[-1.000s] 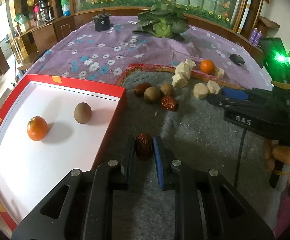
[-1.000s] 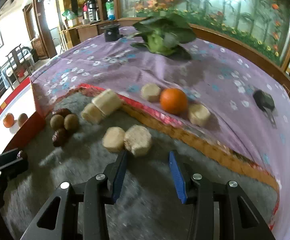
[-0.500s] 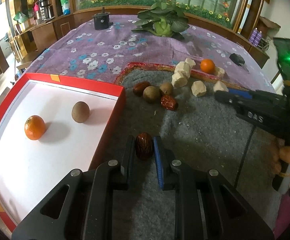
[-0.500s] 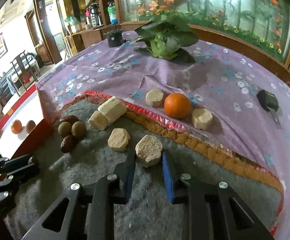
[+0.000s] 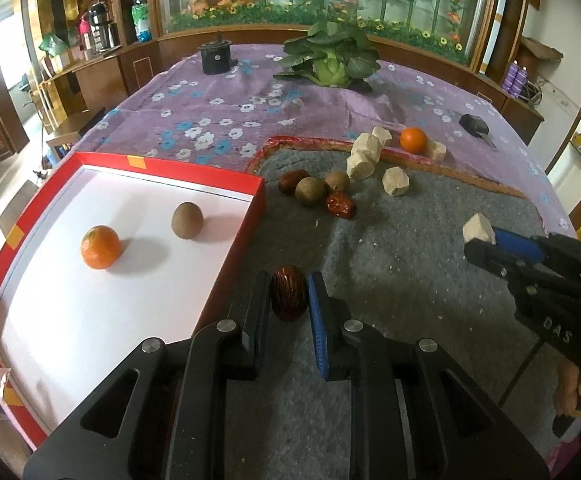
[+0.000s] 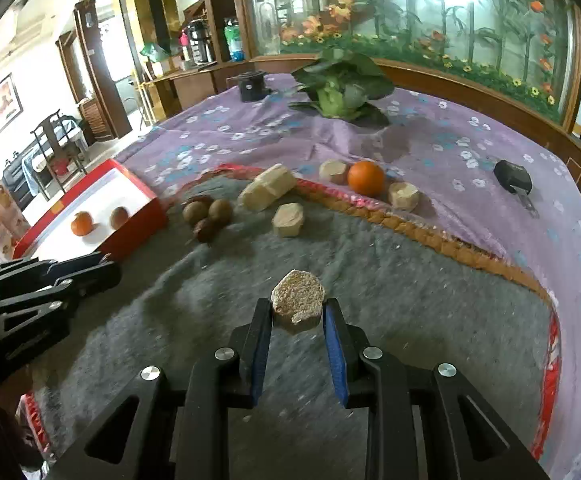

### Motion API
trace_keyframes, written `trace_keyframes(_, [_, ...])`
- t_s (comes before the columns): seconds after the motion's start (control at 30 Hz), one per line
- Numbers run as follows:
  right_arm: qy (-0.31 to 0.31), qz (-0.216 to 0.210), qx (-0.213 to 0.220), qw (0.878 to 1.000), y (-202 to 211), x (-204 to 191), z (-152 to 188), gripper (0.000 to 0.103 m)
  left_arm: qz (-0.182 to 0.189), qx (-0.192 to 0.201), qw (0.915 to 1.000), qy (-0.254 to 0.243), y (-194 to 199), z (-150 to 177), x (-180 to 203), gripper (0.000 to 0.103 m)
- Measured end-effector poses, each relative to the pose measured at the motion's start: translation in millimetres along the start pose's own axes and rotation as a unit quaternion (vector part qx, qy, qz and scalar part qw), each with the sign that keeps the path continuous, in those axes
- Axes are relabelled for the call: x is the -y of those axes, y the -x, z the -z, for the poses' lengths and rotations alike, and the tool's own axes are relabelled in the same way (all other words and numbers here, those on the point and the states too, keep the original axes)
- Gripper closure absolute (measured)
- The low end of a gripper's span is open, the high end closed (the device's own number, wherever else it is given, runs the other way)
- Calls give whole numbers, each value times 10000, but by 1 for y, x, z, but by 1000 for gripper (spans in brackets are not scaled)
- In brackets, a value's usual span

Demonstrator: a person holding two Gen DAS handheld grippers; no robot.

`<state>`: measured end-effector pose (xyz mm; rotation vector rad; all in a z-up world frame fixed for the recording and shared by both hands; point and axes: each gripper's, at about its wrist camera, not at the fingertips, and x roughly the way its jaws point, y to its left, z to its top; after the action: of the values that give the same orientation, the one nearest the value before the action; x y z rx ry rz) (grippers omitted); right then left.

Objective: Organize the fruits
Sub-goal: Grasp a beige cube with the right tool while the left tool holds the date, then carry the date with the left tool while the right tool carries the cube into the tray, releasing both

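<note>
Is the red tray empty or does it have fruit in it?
Not empty. The red tray holds an orange and a brown fruit on its white floor.

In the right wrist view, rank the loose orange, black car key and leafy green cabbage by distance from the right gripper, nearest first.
From the right gripper:
1. Round orange fruit, on the purple cloth just past the mat's edge.
2. Black car key, far right.
3. Leafy green cabbage, at the table's back.

A purple flowered tablecloth (image 5: 226,120) fronts a wooden-framed floral glass panel (image 6: 430,12) and dark chairs (image 6: 56,136).
</note>
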<state>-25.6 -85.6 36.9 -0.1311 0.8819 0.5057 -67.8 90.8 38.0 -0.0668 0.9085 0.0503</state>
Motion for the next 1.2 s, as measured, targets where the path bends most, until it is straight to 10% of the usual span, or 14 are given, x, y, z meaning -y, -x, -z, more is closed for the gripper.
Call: trace_keyframes(1.2, [1304, -1081, -64, 9855, -7, -158, -32, 78, -843, 191, 9918, 944, 38, 13, -119, 85])
